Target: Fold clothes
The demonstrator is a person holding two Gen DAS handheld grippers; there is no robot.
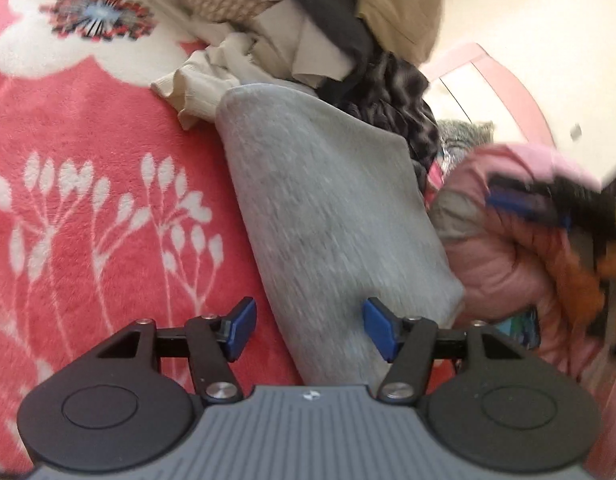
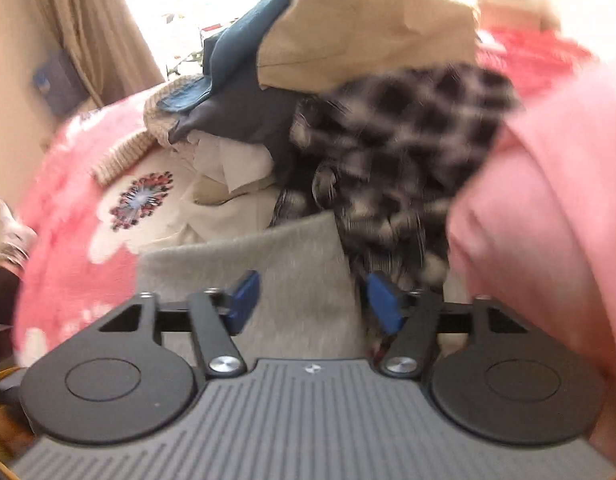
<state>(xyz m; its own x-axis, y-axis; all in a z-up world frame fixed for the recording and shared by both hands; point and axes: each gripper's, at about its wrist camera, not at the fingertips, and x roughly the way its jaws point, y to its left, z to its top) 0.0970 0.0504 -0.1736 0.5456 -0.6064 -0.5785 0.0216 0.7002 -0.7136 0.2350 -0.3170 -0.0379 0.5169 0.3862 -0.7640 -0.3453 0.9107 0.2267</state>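
A folded grey garment (image 1: 331,216) lies on the pink flowered blanket (image 1: 88,200), running from the clothes pile towards me. My left gripper (image 1: 312,328) hovers over its near end, open, the blue pads apart on either side of the cloth without pressing it. In the right wrist view the same grey garment (image 2: 292,280) lies below my right gripper (image 2: 314,304), which is also open with nothing pinched. A blurred black and blue shape (image 1: 531,208) at the right edge of the left wrist view looks like the other gripper.
A heap of unfolded clothes (image 1: 308,40) sits behind the grey garment: beige knit, tan, dark blue, white, and a black-and-white checked piece (image 2: 407,152). Pink padded fabric (image 2: 547,220) crowds the right side. A curtain (image 2: 88,20) hangs at the back left.
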